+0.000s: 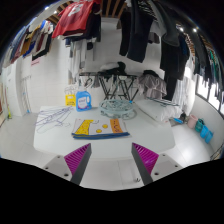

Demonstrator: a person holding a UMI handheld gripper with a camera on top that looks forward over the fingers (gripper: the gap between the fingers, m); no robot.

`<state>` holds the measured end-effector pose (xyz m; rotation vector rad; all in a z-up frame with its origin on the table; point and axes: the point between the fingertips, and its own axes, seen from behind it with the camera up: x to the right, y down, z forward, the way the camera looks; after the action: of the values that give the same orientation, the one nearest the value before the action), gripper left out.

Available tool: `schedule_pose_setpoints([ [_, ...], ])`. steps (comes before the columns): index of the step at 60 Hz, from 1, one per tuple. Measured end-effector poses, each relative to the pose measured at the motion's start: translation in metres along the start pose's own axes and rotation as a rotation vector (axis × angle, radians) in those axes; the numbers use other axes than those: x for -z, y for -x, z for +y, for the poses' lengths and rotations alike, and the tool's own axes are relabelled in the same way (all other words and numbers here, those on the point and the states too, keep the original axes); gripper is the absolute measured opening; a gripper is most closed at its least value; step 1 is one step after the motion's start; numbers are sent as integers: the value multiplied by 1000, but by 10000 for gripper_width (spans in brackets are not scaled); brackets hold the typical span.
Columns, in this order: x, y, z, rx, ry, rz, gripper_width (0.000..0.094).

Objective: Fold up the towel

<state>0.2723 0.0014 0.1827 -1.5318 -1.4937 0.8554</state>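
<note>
On the white table [60, 140], towel [100, 128] beyond the open claw [112, 158]

Bare table [110, 142] ahead of open jaws — towel [100, 127], hangers [117, 102] beyond.

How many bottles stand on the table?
1: a blue bottle stands at the table's far edge, beyond the towel and left of the hangers. Others may be hidden. The jaws of the gripper are open.

Towel [99, 127]: yellow-orange with blue patches, lying spread flat.
Position: on the white tabletop [60, 145], beyond the claw's fingers.
</note>
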Motion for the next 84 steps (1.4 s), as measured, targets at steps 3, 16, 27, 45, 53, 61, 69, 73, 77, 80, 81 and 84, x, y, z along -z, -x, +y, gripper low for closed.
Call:
schedule_pose_setpoints([
  [3,-1,8,-2,4,-8,-18,852],
  [16,-20,95,-11,30,-29,-99,852],
  [27,-54,158,-16,64,-29,-184,852],
  [45,-187,217,-16,54,32,-205,855],
  [53,-255,230,-7,32,85,-187,859],
  [61,-313,243,11,46,142,-174,853],
  [69,-344,250,30,68,189,-175,826],
  [73,-346,251,29,87,172,-183,706],
  [77,-345,259,30,131,164,-204,391],
  [80,-347,258,31,180,165,-182,134],
  [81,-347,254,30,201,166,-161,66],
  [84,-347,254,30,199,173,-148,35],
])
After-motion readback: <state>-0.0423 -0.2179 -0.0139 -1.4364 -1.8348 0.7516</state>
